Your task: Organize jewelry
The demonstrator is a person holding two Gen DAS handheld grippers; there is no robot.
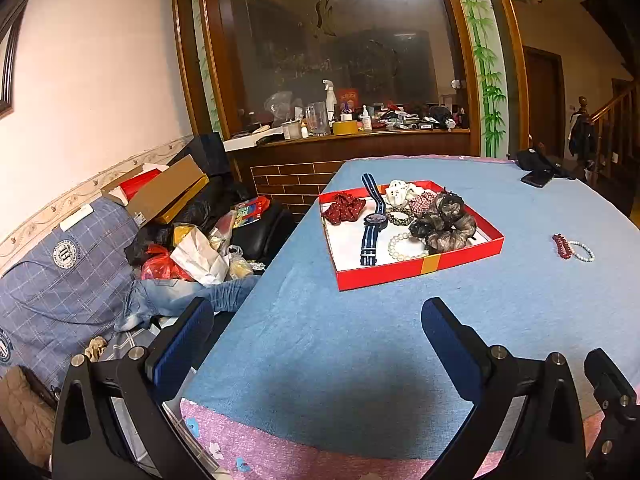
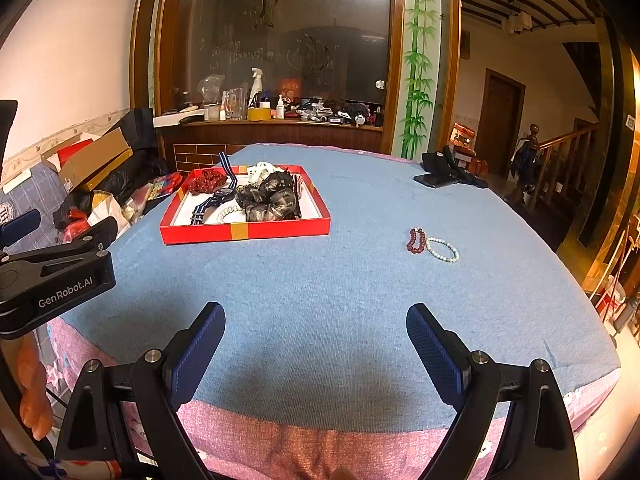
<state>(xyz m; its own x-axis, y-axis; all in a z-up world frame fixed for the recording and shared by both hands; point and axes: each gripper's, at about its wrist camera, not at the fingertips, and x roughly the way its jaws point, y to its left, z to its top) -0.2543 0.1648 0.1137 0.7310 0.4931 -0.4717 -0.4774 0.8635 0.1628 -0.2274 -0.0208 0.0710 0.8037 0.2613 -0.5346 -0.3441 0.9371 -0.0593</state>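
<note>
Both grippers hover over the near edge of the bench [image 2: 320,288], jaws spread wide and holding nothing: the right gripper [image 2: 316,352] over the blue cloth [image 2: 360,208], the left gripper [image 1: 316,344] at the near left corner.

Two loose bracelets lie touching on the cloth toward the right edge, well apart from the red tray [image 2: 244,232]: a dark red one [image 2: 416,241] and a pale bead one [image 2: 442,250]. From the right gripper they sit ahead and to the right; from the left gripper they are far off to the right, so the right hand looks the nearer for them. The red bracelet is folded long, its axis running roughly away from the camera.

The tray, ahead and left, already holds a striped watch [image 2: 218,200], scrunchies [image 2: 272,200] and a pearl bracelet [image 1: 404,247].

Legible writing: "GenRobot.AI" on the left gripper's body in the right view.
</note>
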